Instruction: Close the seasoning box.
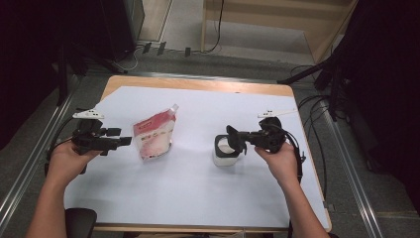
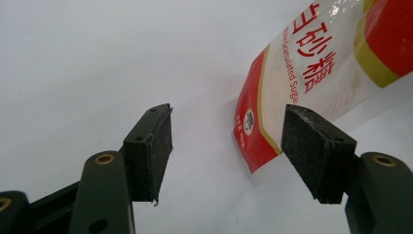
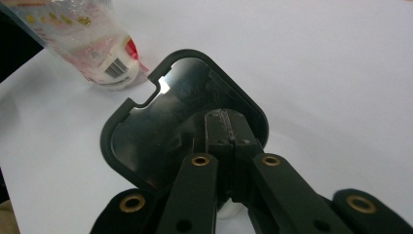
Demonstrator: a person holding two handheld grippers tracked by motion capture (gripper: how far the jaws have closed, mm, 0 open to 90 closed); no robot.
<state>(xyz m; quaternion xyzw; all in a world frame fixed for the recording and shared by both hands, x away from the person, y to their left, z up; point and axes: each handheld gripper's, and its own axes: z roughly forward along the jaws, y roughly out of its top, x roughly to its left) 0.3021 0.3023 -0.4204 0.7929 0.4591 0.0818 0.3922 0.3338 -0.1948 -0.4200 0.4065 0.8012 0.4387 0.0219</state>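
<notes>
A red-and-white sugar pouch (image 1: 154,136) (image 2: 311,63) stands left of the middle of the white sheet. My left gripper (image 1: 126,141) (image 2: 226,151) is open just to the pouch's left, and one pad (image 2: 316,151) sits in front of its lower corner without touching it. To the right stands a small white container (image 1: 224,154) (image 3: 234,210). Above it a black lid (image 1: 232,139) (image 3: 160,122) is tipped up on edge. My right gripper (image 1: 239,139) (image 3: 229,126) is shut against the lid's glossy face, and its jaws hide the spot where they pinch. The pouch (image 3: 92,44) lies beyond the lid.
The white sheet (image 1: 198,188) covers a wooden table (image 1: 198,84). Cables run along the table's right edge (image 1: 317,144). Dark stands and equipment surround the table on the floor.
</notes>
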